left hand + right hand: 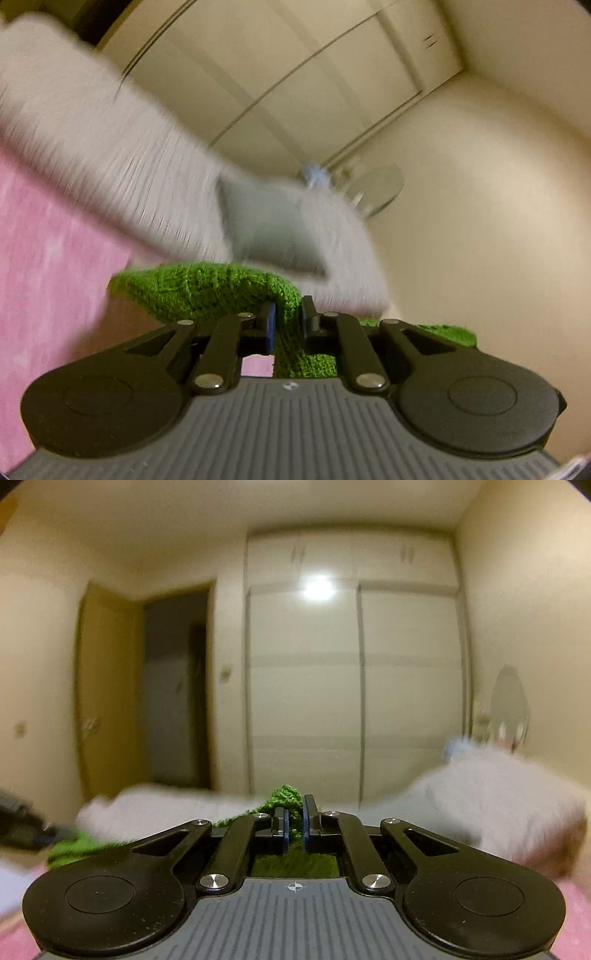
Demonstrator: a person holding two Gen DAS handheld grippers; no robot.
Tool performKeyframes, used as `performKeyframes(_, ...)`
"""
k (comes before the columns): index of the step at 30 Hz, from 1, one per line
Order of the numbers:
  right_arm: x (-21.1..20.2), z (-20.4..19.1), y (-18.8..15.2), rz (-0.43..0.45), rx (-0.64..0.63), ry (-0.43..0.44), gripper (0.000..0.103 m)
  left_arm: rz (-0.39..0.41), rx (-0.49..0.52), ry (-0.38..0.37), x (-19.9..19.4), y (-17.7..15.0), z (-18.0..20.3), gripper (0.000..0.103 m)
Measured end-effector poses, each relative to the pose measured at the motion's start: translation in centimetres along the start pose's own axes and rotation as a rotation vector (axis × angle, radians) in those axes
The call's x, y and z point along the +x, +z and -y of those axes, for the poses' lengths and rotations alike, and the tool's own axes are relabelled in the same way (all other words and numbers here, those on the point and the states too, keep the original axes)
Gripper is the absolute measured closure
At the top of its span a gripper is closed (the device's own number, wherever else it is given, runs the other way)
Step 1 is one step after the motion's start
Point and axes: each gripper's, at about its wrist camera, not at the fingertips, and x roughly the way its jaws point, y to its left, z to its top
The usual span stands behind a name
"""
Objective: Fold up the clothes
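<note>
A green knitted garment (207,291) is lifted into the air by both grippers. My left gripper (287,319) is shut on a fold of it; the knit bunches ahead of the fingers and hangs down between them. In the right wrist view my right gripper (294,821) is shut on another part of the green knit (286,797), which trails away to the lower left (74,845). The dark tip of the other gripper (22,830) shows at the left edge there. How the garment hangs below is hidden.
White pillows (92,147) lie blurred on a pink bedspread (40,280). Cream wardrobe doors (351,686) and an open doorway (173,690) stand beyond the bed. A round mirror (509,705) hangs on the right wall. More white bedding (491,794) is at the right.
</note>
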Motion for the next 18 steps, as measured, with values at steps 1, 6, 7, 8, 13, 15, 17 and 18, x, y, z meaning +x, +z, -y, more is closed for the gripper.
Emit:
performKeyframes(1,-1.7,0.2,-2.0,-0.082,-0.011,0.018,0.098,-0.054,-0.018,0.039,0.0,-2.3,-0.7,0.091)
performKeyframes(6,-5.1,0.3,-14.8,-0.795,-0.108,0.062,0.097,-0.344,-0.131,0.368,-0.2,-13.8,-5.6,0.093)
performKeyframes(7,-5.2,0.7,-17.1,-0.917,-0.104,0.032,0.097,-0.374,-0.151,0.421,-0.5,-15.5,-6.2,0.093)
performKeyframes(8,-5.4,1.2,-19.1,-1.019,-0.092,0.007,0.097,-0.389,-0.148,0.471,-0.8,-16.6,-6.4,0.093)
performKeyframes(13,-6.4,5.7,-19.5,-0.977,0.106,-0.034,0.092,-0.401,-0.07,0.592,-0.1,-19.1,-3.9,0.086)
performKeyframes(15,-5.9,7.3,-18.2,-0.94,0.128,-0.029,0.084,-0.377,-0.053,0.604,0.6,-19.2,-2.3,0.085)
performKeyframes(17,-5.5,8.7,-17.3,-0.912,0.139,-0.023,0.075,-0.354,-0.033,0.615,0.6,-20.1,-0.8,0.08)
performKeyframes(18,-5.7,9.1,-17.6,-0.906,0.152,-0.016,0.069,-0.344,-0.024,0.621,0.4,-20.8,-0.1,0.08)
